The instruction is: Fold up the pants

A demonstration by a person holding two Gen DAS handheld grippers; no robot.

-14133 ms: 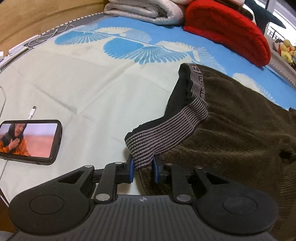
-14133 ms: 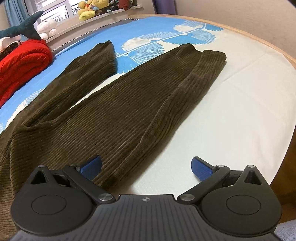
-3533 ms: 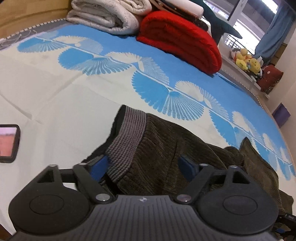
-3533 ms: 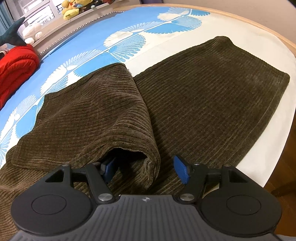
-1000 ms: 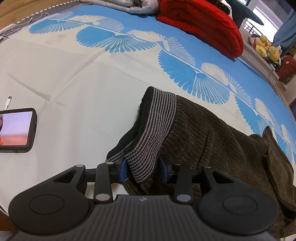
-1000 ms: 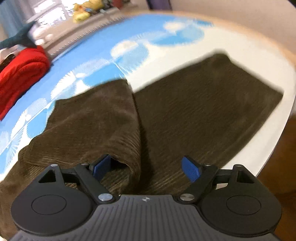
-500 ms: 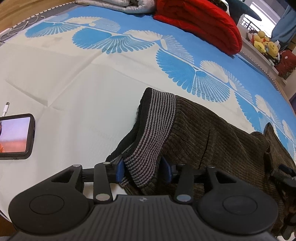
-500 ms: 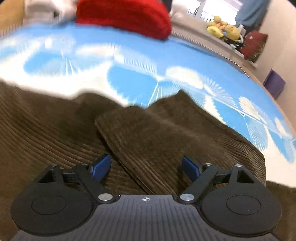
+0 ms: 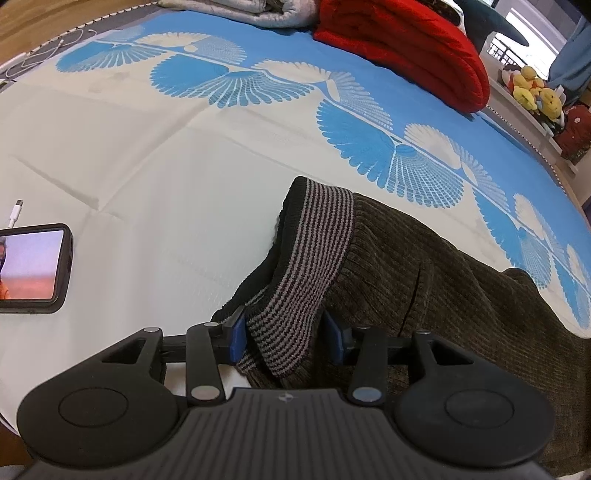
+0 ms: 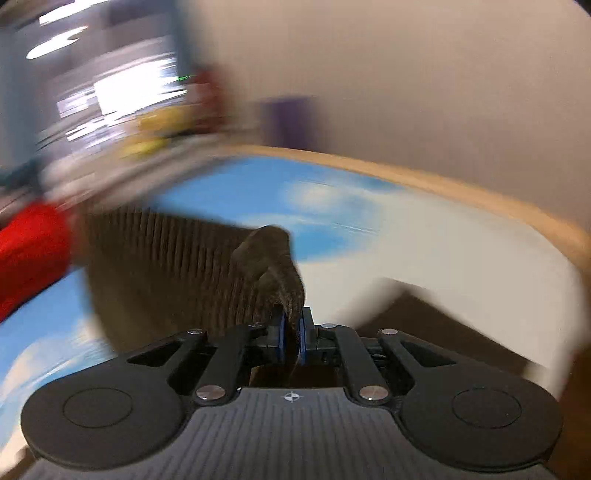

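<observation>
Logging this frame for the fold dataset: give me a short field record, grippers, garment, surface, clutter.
left gripper: jaws part-closed on the striped waistband, pads against the fabric
right gripper: just closed; shut on a pinch of brown corduroy, view motion-blurred
pants: brown corduroy, waist end at the near side, rest lying toward the right
surface: bed sheet, cream with blue fan print
clutter: phone with lit screen at left, red blanket and grey bedding at the far side, plush toys on the ledge
</observation>
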